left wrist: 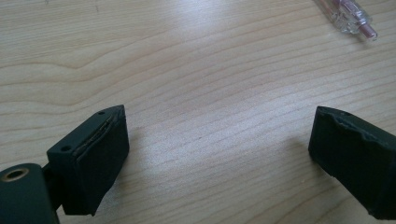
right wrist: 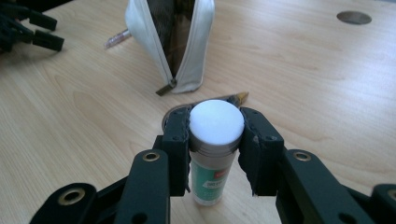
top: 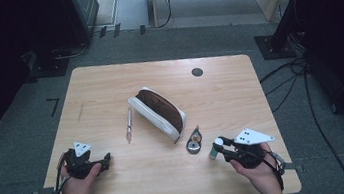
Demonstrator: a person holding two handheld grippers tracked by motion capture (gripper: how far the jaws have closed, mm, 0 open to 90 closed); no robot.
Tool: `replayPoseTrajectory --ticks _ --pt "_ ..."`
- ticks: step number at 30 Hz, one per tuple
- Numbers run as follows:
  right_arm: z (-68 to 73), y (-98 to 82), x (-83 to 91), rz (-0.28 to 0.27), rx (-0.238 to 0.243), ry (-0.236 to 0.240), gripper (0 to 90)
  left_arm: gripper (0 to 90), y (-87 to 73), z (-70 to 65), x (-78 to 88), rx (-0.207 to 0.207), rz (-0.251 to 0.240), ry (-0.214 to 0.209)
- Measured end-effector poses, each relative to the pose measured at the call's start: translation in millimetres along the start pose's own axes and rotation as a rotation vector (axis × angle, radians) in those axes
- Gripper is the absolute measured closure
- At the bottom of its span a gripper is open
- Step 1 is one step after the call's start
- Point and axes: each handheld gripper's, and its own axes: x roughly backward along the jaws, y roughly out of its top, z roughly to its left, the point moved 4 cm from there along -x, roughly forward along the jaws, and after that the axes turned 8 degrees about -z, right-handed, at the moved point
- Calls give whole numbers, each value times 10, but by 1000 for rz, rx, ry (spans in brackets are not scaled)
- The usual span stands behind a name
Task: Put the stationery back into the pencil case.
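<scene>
The table (top: 108, 85) is pale wood with a wavy grain, and both grippers' jaws are black. The pouch (top: 158, 113) is white outside and brown inside. The tube (right wrist: 212, 158) has a white cap and a green label with a small red mark; the pen (left wrist: 348, 16) is clear with pink.

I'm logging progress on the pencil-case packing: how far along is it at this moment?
Done: the pencil case lies unzipped on the table, mouth open. In hand: the right gripper is clamped on the upright glue stick beside the tape dispenser. Left: nothing looks packed yet; the pen and dispenser lie outside, and the left gripper rests open, holding nothing.
</scene>
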Motion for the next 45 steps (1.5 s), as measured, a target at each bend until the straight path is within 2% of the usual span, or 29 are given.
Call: replayPoseTrajectory --ticks 15,22,38,45 --pt "31 381 8 -56 8 23 656 52 0 0 0 1 0 0" --pt "46 531 -13 -83 -4 31 656 52 0 -1 0 2 0 0" --pt "139 953 -214 -116 32 55 655 52 0 -1 0 1 0 -1" --pt "173 1082 -311 -126 45 72 656 53 0 -1 0 1 1 -2"
